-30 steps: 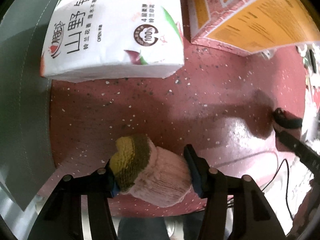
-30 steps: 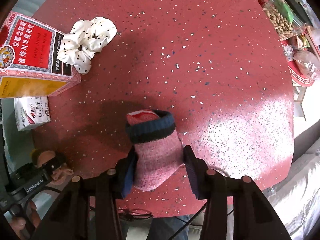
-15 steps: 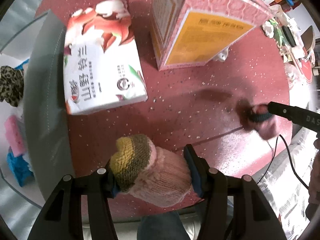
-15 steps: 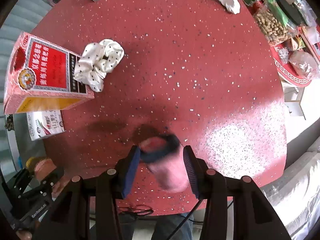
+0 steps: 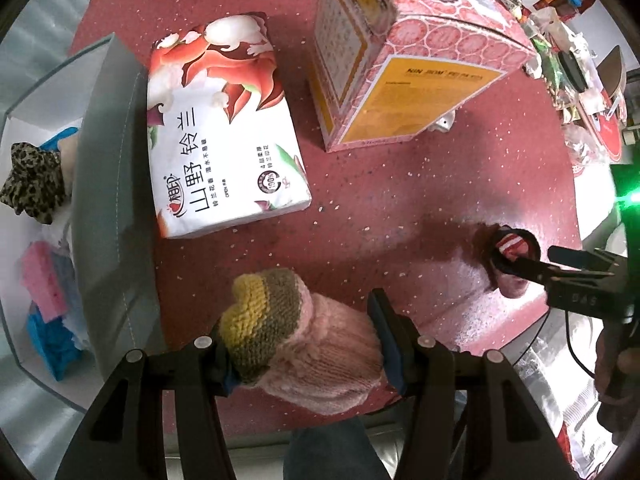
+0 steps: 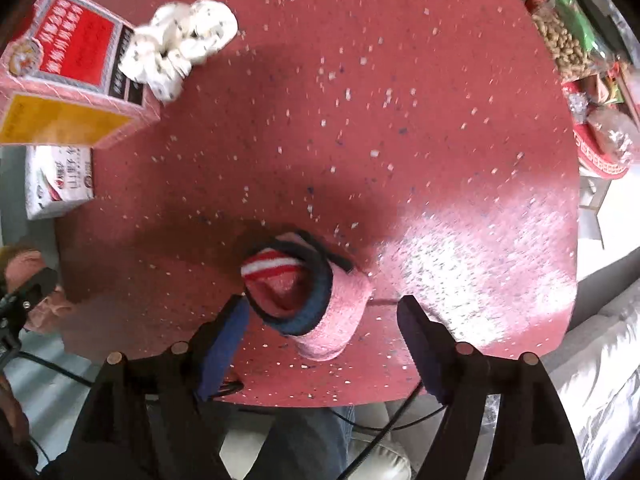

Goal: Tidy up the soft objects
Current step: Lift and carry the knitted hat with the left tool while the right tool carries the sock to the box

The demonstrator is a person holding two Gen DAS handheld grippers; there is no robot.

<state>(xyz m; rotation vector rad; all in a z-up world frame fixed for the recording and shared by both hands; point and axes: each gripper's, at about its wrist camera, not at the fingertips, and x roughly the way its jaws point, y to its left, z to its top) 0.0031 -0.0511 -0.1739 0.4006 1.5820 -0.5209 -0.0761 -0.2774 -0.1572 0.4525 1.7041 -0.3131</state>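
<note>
My left hand-held gripper is clamped on a chunky knitted sock, fuzzy pale pink with a ribbed yellow-and-olive cuff, held just above the speckled red worktop near its front edge. My right hand-held gripper stands with its jaws spread wide; a pink terry sock with a navy cuff and a red-and-white striped lining lies on the worktop between them, and I see no pad touching it. Further back sit a soft rectangular tissue pack, a glossy pink cardboard box and a crumpled white dotted scrunchie beside it.
</note>
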